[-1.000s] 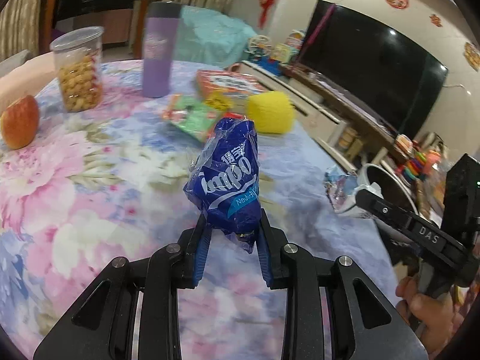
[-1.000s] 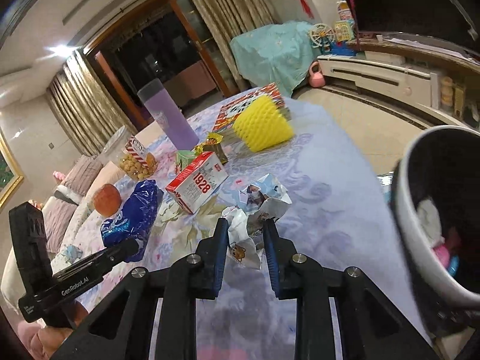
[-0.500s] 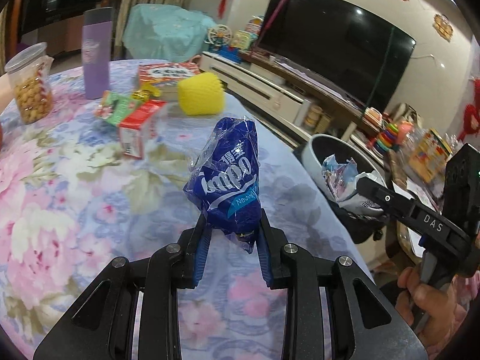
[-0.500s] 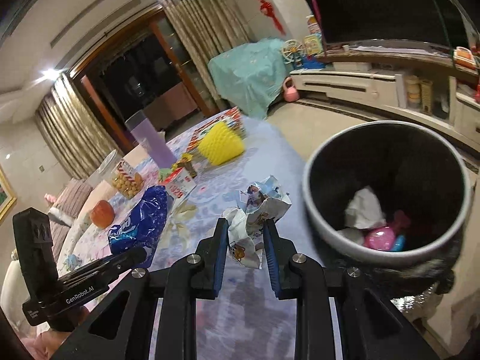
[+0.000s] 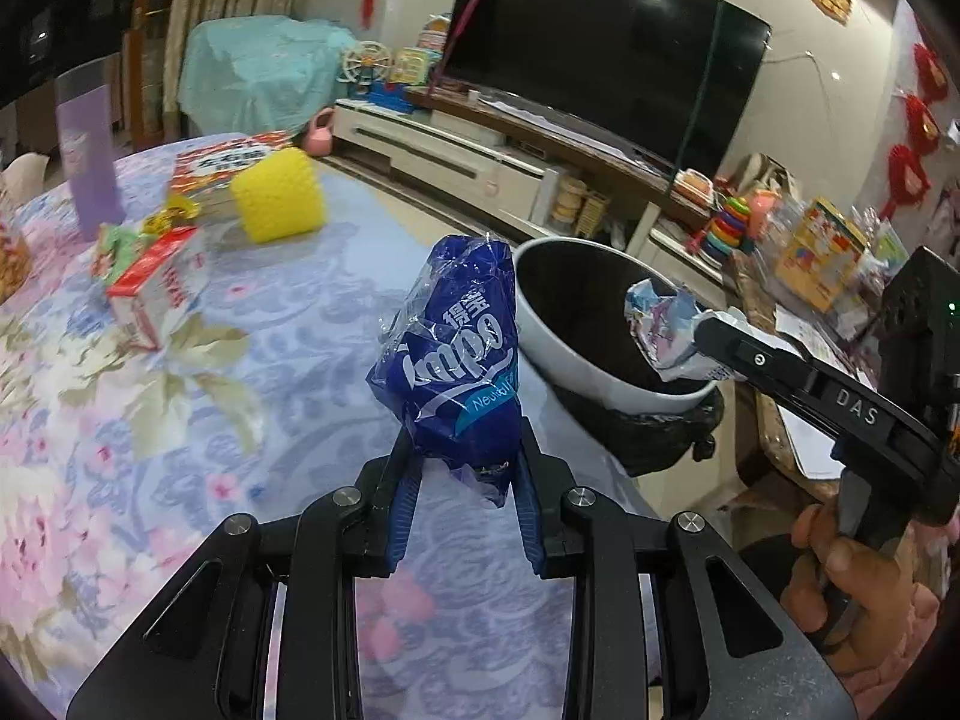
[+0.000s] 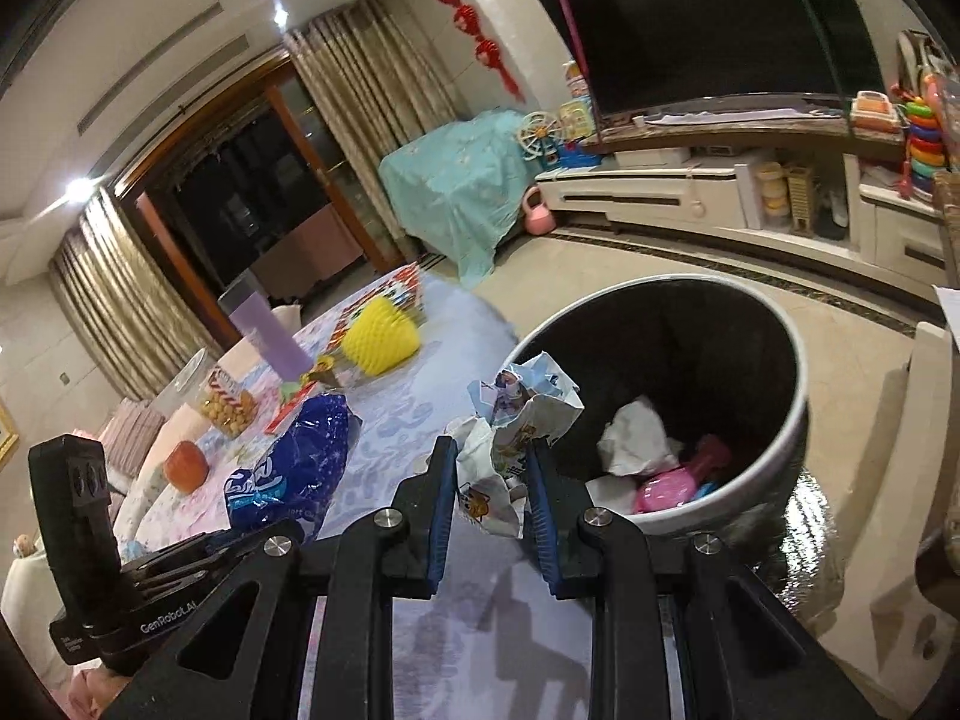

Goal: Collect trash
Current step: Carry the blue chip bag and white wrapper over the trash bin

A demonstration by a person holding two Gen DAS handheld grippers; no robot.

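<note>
Blue wrapper (image 5: pixel 456 360) clamped by left hand-held gripper (image 5: pixel 465 498), crumpled paper (image 6: pixel 510 426) by right (image 6: pixel 489 504); blue wrapper could be dropped short onto desk (image 5: pixel 180 420), bin (image 6: pixel 792 420) at 2 o'clock.

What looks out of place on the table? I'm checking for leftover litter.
Near the yellow sponge, a red-and-white carton lies tipped on its side beside crumpled green and gold wrappers; they look like uncollected trash.

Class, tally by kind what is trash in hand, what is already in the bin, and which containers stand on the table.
Held wrappers: 2 (blue wrapper, crumpled white wrapper)
Items in bin: 2 visible (white paper, pink object)
Table containers: 2 (purple tumbler, snack jar)
Total: 6
</note>
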